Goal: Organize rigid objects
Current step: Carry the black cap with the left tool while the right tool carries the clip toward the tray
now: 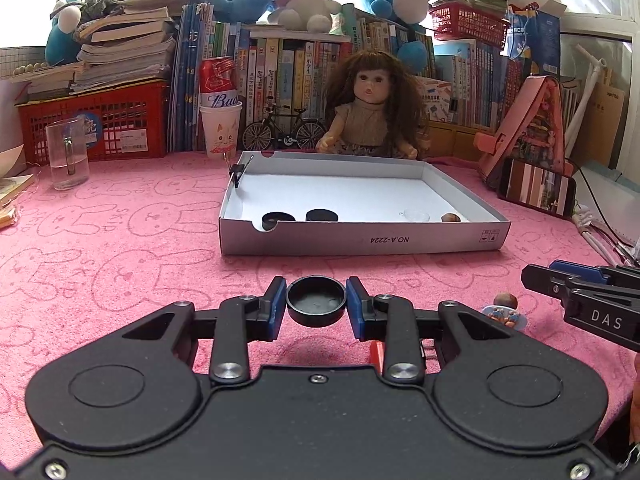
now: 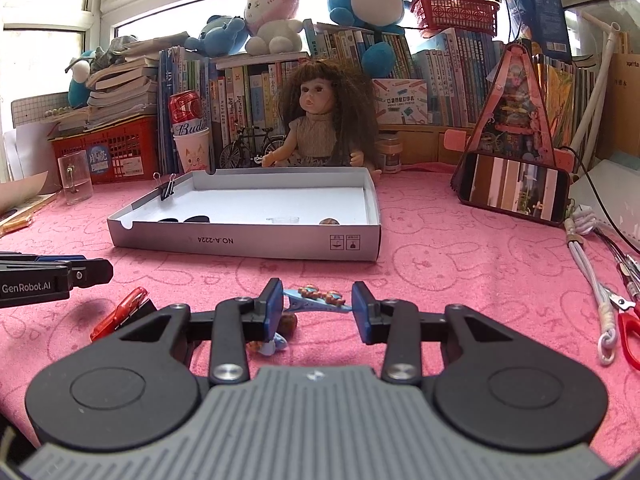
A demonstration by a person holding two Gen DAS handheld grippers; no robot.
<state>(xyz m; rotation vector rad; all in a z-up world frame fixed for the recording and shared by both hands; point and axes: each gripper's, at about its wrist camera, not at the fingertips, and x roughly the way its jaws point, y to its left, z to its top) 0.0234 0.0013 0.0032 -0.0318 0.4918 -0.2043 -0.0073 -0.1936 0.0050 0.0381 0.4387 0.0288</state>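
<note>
Left claw (image 1: 316,307) is clamped on a black cap (image 1: 316,300), its blue pads touching the cap's sides just above the pink worktop (image 1: 120,248). Right claw (image 2: 318,306) grips a flat blue charm (image 2: 316,299) — the piece is tilted and pinched between both pads, near a red pen (image 2: 120,312). Beyond both stands the box (image 1: 360,240), holding two more black caps (image 1: 320,215) — plus a clear lid (image 1: 416,214) and a brown nut (image 1: 450,217).

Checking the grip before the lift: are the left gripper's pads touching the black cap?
Touching. The left wrist view shows both blue pads of the left gripper pressed against the black cap, with no gap on either side.
</note>
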